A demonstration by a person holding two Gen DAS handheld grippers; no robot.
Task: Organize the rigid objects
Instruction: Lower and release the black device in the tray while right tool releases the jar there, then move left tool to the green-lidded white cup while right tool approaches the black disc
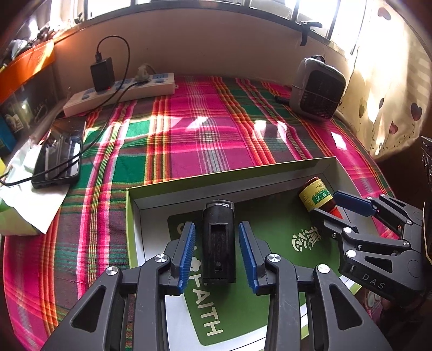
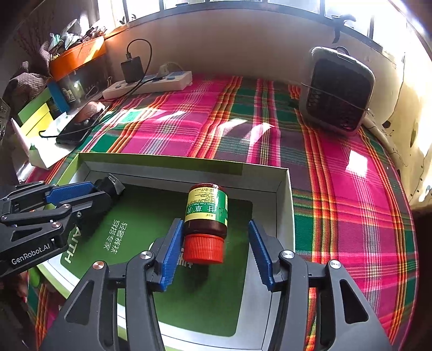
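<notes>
Two hand-held grippers: black frames, blue pads

Left gripper [image 1: 217,251] and right gripper [image 2: 216,249]: black linkage arms, silver pivot screws, ribbed blue pads [image 1: 187,256]; white "GenRobot.AI" and "DAS" markings.

Strong daylight comes in through the windows [image 1: 189,2] along the far wall, and these are overexposed to plain white in both views. Bright sun patches lie across the plaid cloth [image 1: 205,127] near its far edge, with soft shadow bands between them. The curtain [image 1: 386,89] at the right edge glows. The phone screen [image 1: 60,151] shows reflections. Both views bend strongly at the borders, and the corners are dark. The centre is sharp; the far left edge looks dim and slightly soft.
</notes>
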